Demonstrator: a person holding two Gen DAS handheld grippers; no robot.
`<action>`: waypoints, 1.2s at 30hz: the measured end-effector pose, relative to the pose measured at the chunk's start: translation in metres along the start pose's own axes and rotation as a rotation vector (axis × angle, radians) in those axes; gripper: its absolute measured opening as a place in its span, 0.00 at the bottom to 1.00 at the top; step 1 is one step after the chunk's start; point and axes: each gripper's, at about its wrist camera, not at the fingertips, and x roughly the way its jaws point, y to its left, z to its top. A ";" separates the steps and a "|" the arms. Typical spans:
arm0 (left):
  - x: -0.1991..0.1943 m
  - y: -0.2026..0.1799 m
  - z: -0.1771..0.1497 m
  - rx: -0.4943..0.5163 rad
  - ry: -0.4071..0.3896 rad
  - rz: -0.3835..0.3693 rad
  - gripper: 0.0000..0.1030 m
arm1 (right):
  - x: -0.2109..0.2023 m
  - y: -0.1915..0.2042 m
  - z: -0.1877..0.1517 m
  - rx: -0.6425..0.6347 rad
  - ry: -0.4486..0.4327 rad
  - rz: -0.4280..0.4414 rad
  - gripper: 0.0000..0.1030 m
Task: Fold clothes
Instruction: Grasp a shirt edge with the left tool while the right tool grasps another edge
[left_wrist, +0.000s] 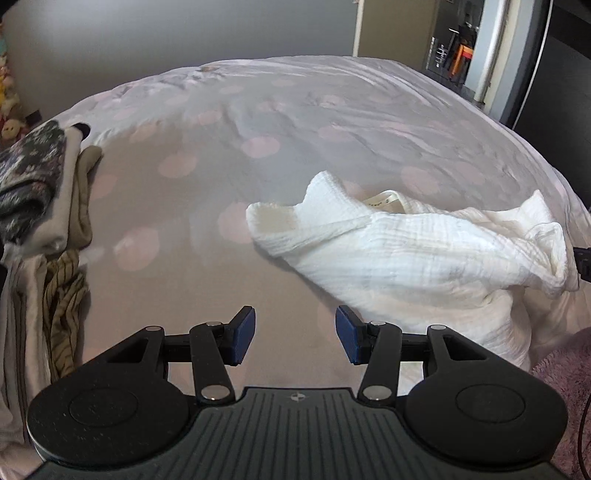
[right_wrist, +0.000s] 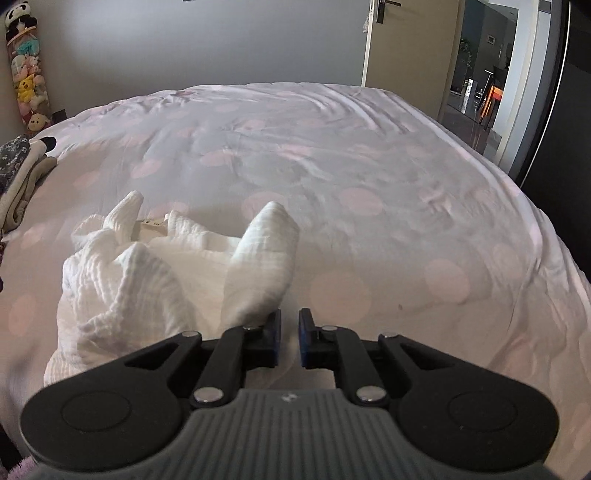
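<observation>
A crumpled white crinkle-cotton garment (left_wrist: 413, 254) lies on the bed, right of centre in the left wrist view and left of centre in the right wrist view (right_wrist: 147, 273). My left gripper (left_wrist: 295, 334) is open and empty, hovering over bare bedspread just left of the garment's near edge. My right gripper (right_wrist: 290, 338) is open with a narrow gap between the pads; nothing is between them. A raised fold of the garment (right_wrist: 264, 258) stands just ahead and left of its left finger (right_wrist: 271, 339).
The bed (right_wrist: 369, 166) has a pale cover with pink dots. A pile of other clothes (left_wrist: 40, 229) lies at the left edge, also in the right wrist view (right_wrist: 18, 173). Plush toys (right_wrist: 27, 74) hang on the left wall. An open doorway (right_wrist: 480, 66) is at the far right.
</observation>
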 end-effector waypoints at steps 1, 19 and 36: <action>0.004 -0.003 0.006 0.019 0.008 -0.008 0.46 | -0.002 -0.002 0.001 0.012 -0.007 0.007 0.22; 0.127 -0.003 0.111 -0.090 0.187 -0.126 0.61 | 0.060 0.021 0.055 0.029 0.089 0.250 0.68; 0.103 0.016 0.112 -0.086 0.130 -0.132 0.09 | 0.069 0.043 0.082 -0.024 0.047 0.301 0.17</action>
